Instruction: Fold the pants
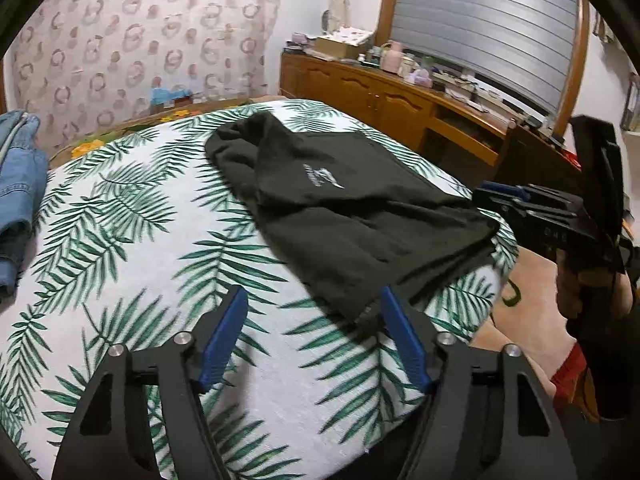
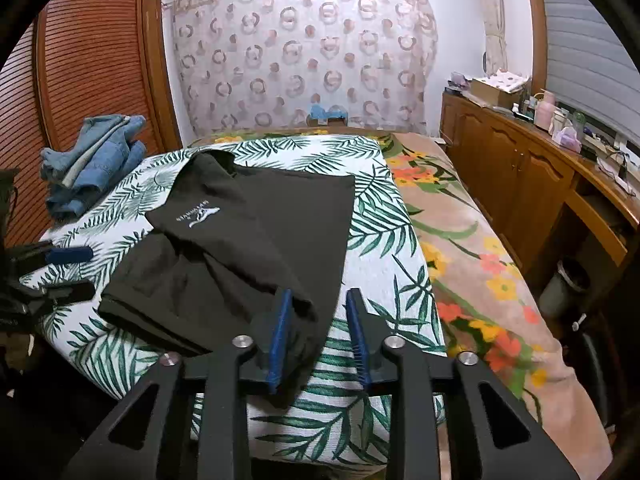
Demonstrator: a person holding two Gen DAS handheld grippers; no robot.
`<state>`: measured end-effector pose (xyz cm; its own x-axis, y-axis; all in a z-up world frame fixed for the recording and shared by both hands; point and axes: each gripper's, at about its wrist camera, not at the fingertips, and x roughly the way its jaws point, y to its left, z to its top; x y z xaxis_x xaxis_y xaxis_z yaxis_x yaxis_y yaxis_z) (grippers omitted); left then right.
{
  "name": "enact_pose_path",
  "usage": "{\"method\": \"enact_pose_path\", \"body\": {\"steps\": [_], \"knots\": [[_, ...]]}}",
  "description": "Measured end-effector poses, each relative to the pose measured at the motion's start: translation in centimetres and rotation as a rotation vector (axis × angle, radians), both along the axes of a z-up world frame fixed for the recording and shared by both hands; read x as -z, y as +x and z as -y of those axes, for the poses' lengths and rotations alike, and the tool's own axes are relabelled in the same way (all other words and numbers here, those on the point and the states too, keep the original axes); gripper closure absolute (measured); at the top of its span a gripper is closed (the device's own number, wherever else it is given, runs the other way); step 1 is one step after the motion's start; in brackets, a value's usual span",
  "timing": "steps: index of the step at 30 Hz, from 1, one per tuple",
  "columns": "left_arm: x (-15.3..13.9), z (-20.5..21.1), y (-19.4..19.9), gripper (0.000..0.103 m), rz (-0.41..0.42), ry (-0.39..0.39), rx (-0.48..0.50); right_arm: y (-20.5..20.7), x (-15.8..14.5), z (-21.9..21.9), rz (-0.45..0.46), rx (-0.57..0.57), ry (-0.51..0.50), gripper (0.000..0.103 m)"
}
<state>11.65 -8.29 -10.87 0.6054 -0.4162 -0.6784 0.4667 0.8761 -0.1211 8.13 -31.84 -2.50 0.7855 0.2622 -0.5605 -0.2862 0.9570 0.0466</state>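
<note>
Black pants (image 1: 340,200) with a small white logo lie folded on the palm-leaf sheet (image 1: 120,240); they also show in the right wrist view (image 2: 248,240). My left gripper (image 1: 314,300) is open and empty, just short of the pants' near corner. It appears at the left edge of the right wrist view (image 2: 70,272). My right gripper (image 2: 320,300) is open, with its fingers over the pants' near edge and nothing held between them. It shows at the right of the left wrist view (image 1: 504,196).
A pile of blue denim (image 2: 92,160) lies at the sheet's far left. A floral blanket (image 2: 480,260) covers the bed to the right. A wooden cabinet (image 2: 520,176) with clutter runs along the right wall. A patterned curtain (image 2: 304,60) hangs behind.
</note>
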Motion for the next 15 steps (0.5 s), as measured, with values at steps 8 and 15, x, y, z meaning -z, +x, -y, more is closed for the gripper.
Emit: {"method": "enact_pose_path", "body": {"steps": [8, 15], "knots": [[0.5, 1.7, -0.1, 0.050, -0.036, -0.020, 0.085, 0.4, 1.2, 0.7, -0.019, -0.008, -0.019, 0.069], [1.3, 2.6, 0.7, 0.067, -0.050, 0.013, 0.096, 0.9, 2.1, 0.8, -0.063, -0.009, -0.020, 0.065]]}}
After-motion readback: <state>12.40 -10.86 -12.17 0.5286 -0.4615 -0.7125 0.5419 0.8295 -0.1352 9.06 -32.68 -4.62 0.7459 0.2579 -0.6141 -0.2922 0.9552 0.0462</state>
